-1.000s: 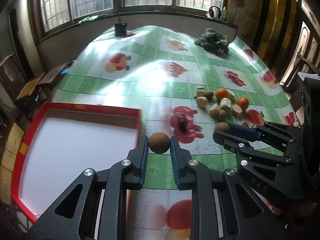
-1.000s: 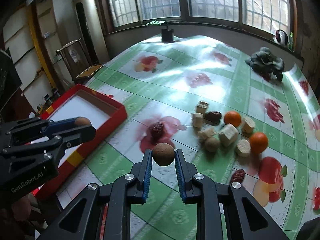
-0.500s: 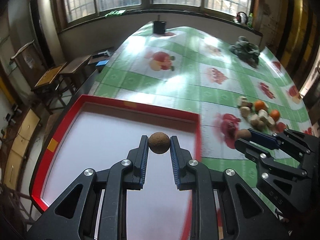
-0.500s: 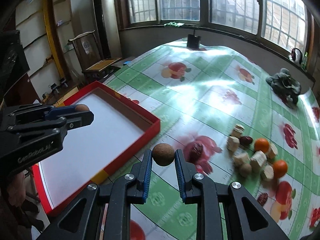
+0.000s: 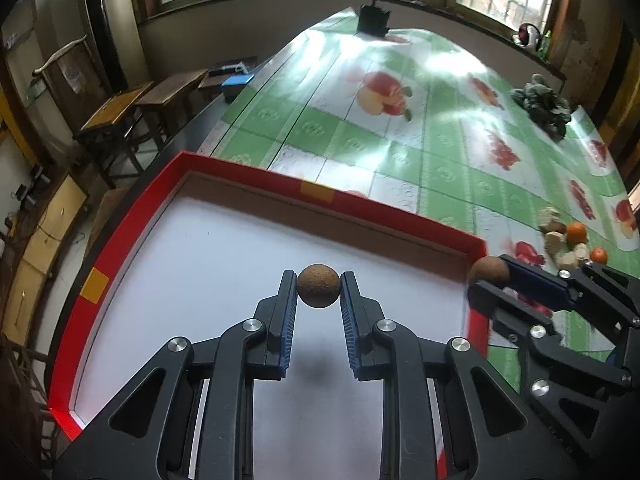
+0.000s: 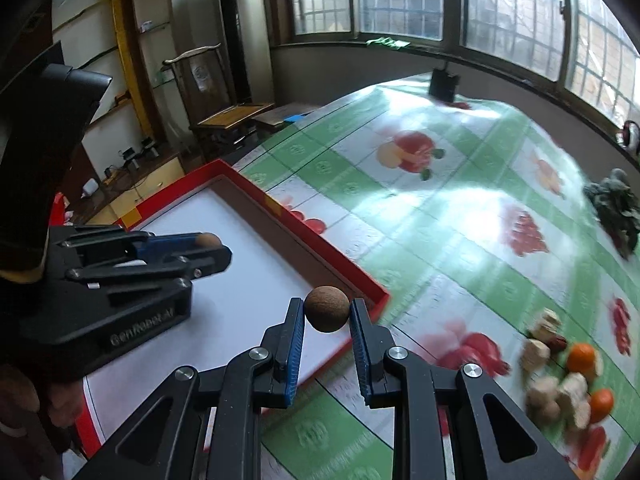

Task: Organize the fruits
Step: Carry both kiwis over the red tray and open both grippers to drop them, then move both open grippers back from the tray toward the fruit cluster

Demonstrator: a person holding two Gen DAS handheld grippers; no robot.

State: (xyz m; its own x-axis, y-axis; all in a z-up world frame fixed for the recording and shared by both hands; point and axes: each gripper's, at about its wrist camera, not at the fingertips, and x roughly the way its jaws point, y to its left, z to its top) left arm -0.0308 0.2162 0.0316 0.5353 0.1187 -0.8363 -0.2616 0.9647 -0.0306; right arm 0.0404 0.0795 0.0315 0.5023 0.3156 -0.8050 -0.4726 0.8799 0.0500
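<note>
The left tool [image 5: 319,290] grips a brown round fruit [image 5: 318,285] above the white floor of the red-rimmed tray [image 5: 256,178]. The right tool [image 6: 327,316] clamps a second brown fruit [image 6: 326,309] over the tray's right corner, with oranges [image 6: 581,357] far right on the table [image 6: 440,208].

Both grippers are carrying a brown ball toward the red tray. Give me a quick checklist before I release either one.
1. Left gripper holds its brown fruit between the pads: ok.
2. Left fruit is over the red tray floor: ok.
3. Right gripper holds its brown fruit: ok.
4. Right fruit is inside the tray rim: not ok, it sits over the corner edge.
5. Drop height above the floor: cannot tell.
6. The two grippers are apart: ok.
</note>
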